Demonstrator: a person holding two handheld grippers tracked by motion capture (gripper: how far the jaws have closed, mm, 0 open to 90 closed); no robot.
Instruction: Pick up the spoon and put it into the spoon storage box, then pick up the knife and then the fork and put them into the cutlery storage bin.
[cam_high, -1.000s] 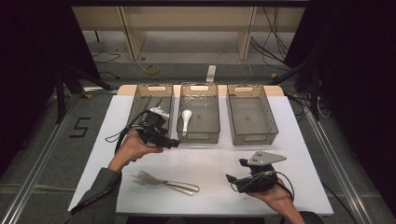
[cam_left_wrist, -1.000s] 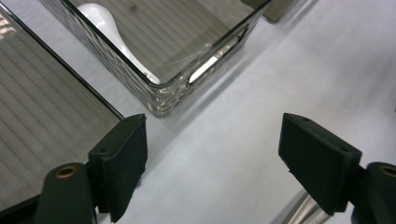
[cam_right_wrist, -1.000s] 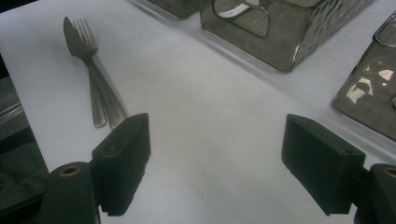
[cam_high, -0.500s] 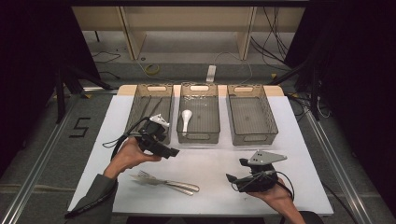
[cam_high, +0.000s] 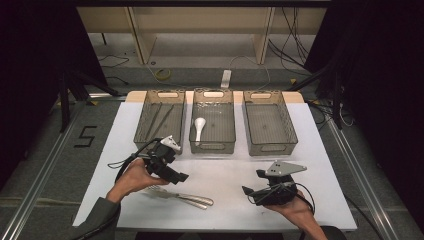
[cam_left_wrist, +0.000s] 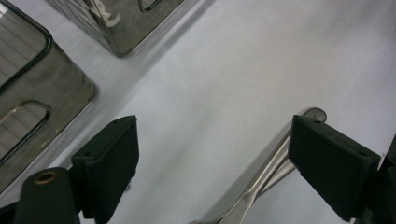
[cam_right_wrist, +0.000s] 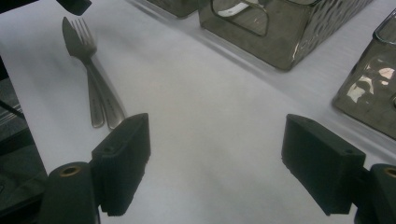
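Here, the left gripper (cam_high: 176, 176), its jaws having just been opening and empty, is hanging above the cutlery (cam_high: 180, 196), likely needing a descent to grasp; the right gripper (cam_high: 248, 194) is gaping empty.

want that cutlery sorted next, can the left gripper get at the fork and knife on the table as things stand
Probably yes. The left gripper hangs just above the fork and knife, its fingers wide apart with nothing between them, and the handles already show beside one finger.

Bare table (cam_high: 225, 172) between cutlery (cam_high: 177, 196) and bins (cam_high: 214, 145)

High view overhead, facing fwd/down on table (cam_high: 320, 150); gripper views low, close; all share cutlery (cam_high: 180, 196).
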